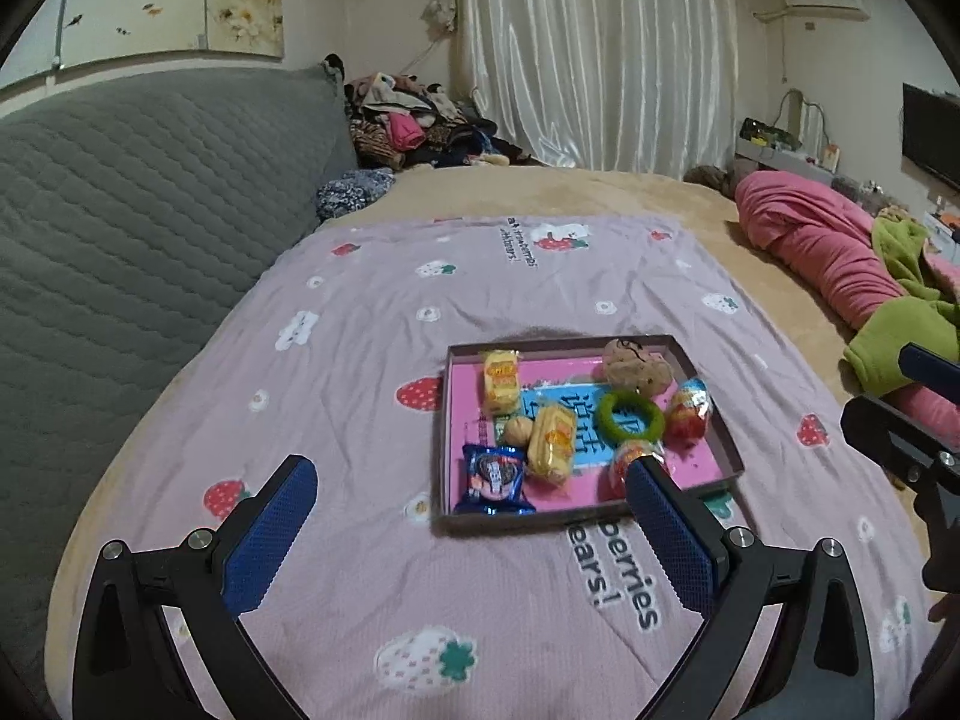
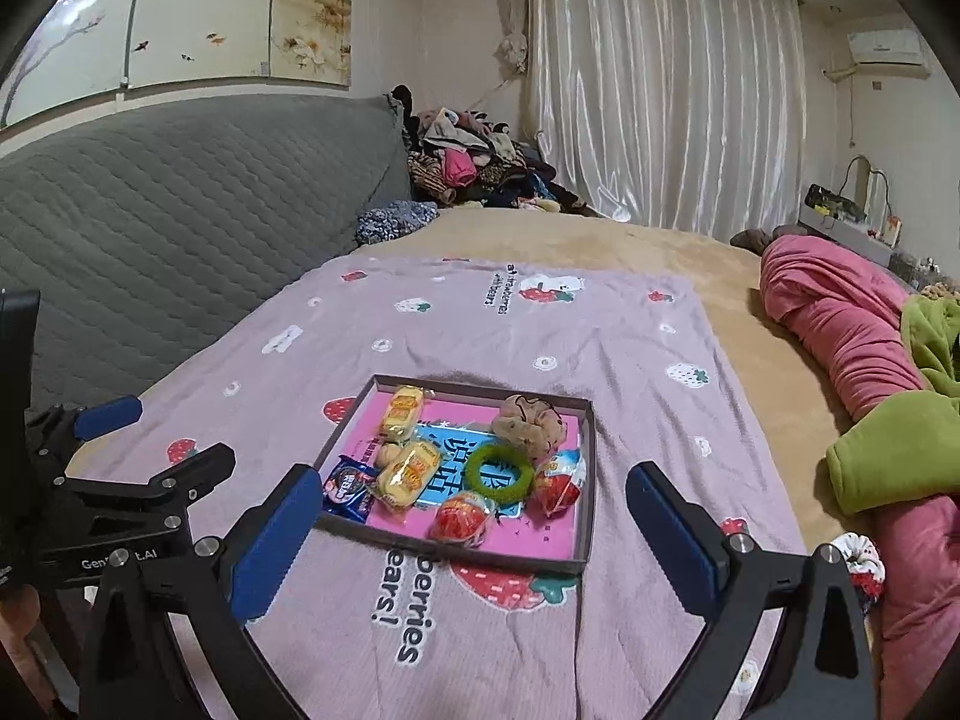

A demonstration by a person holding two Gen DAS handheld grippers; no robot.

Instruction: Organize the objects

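Note:
A shallow pink-lined box tray (image 1: 708, 387) (image 2: 591, 468) lies on a lilac strawberry-print blanket (image 1: 372, 348) (image 2: 630, 360). In it lie two yellow snack packs (image 1: 501, 381) (image 2: 403, 411), a blue cookie pack (image 1: 493, 479) (image 2: 349, 487), a green ring (image 1: 631, 415) (image 2: 499, 473), a brown plush toy (image 1: 636, 365) (image 2: 531, 420), two red-white wrapped snacks (image 1: 689, 408) (image 2: 561, 483) and a small walnut-like ball (image 1: 517, 431). My left gripper (image 1: 471, 483) is open and empty, just short of the tray's near edge. My right gripper (image 2: 474, 495) is open and empty, above the tray's near side.
A grey quilted cushion (image 1: 132, 210) (image 2: 180, 198) lines the left. A pile of clothes (image 1: 414, 126) (image 2: 474, 162) lies at the back. A pink and green bedding roll (image 1: 840, 264) (image 2: 852, 324) lies to the right. A scrunchie (image 2: 861, 558) lies by it.

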